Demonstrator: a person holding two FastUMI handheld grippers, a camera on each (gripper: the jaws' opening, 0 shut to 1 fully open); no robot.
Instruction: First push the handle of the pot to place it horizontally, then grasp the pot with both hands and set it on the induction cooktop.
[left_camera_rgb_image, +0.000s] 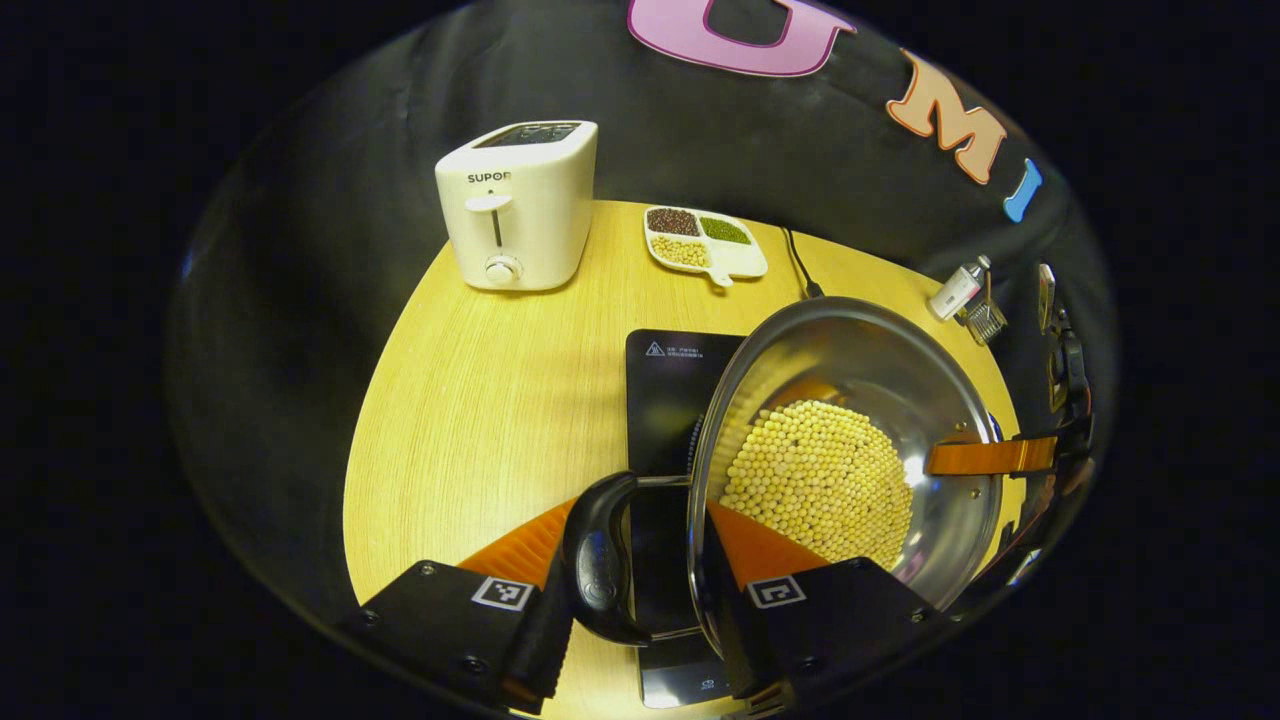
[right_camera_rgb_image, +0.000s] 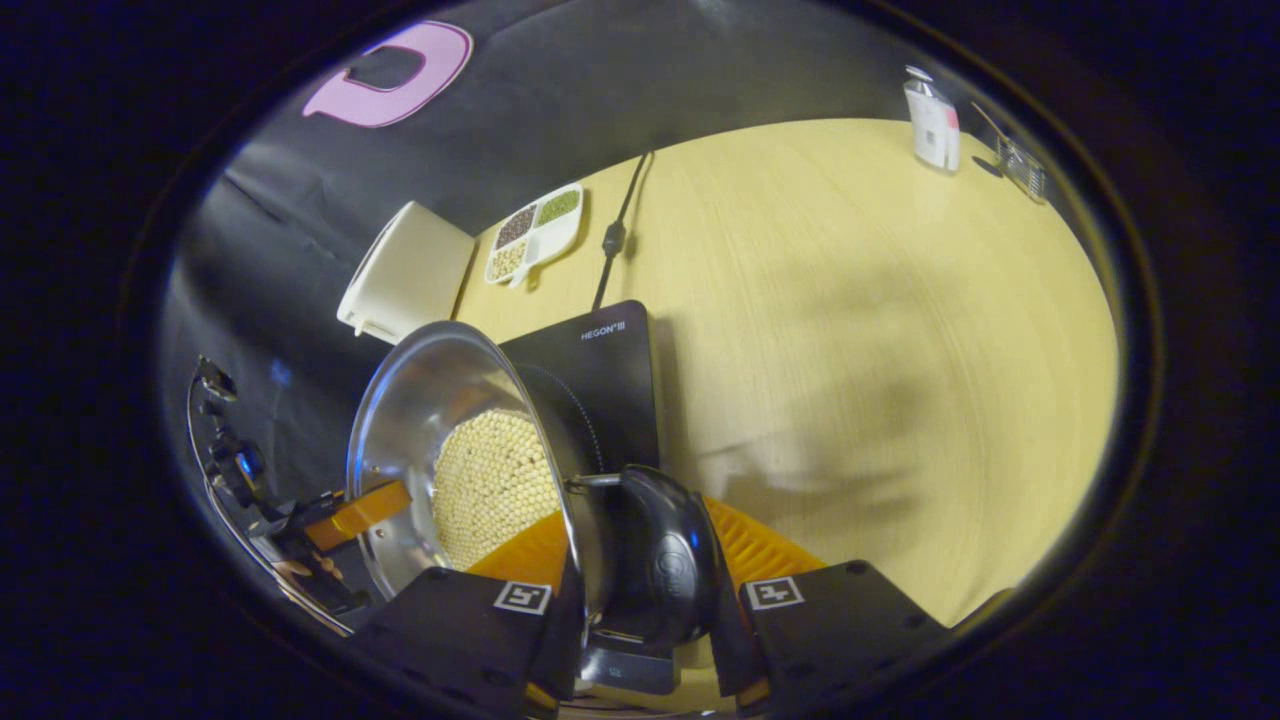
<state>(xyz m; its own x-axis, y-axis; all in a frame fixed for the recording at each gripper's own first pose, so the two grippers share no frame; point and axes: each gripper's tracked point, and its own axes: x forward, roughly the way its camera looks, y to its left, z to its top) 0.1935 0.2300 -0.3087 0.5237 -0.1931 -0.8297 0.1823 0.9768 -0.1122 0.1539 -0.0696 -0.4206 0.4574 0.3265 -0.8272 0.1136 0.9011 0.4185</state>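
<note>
In the left gripper view, our left claw (left_camera_rgb_image: 640, 590) is clamped on the pot (left_camera_rgb_image: 850, 460) at its near side: one orange finger lies outside the black side handle (left_camera_rgb_image: 600, 570), the other reaches inside the steel wall, beside the yellow beans (left_camera_rgb_image: 820, 480). The pot spreads ahead and to the right of this claw and looks lifted, tilted in the frame. Directly ahead and under it lies the black induction cooktop (left_camera_rgb_image: 670, 390), its near edge passing beneath the handle. Across the bowl, at the far rim, an orange finger of the other claw (left_camera_rgb_image: 990, 457) pinches the wall (so the line between the two handles runs from one claw to the other). Farther ahead on the wooden tabletop (left_camera_rgb_image: 480, 400) stand a white toaster (left_camera_rgb_image: 517, 205) to the left and a divided dish (left_camera_rgb_image: 705, 243) of grains.

In the right gripper view, our right claw (right_camera_rgb_image: 640, 590) grips the opposite black handle (right_camera_rgb_image: 660, 565), with the rim caught between its fingers. The pot (right_camera_rgb_image: 440, 440) lies ahead and left of it, the cooktop (right_camera_rgb_image: 600, 380) just beyond the rim. We judge that the pot sits over the cooktop's near part, so what remains is a level, even lowering by both claws, keeping the beans from sliding. Open tabletop stretches to the right, with a small white bottle (right_camera_rgb_image: 932, 125) far ahead.
</note>
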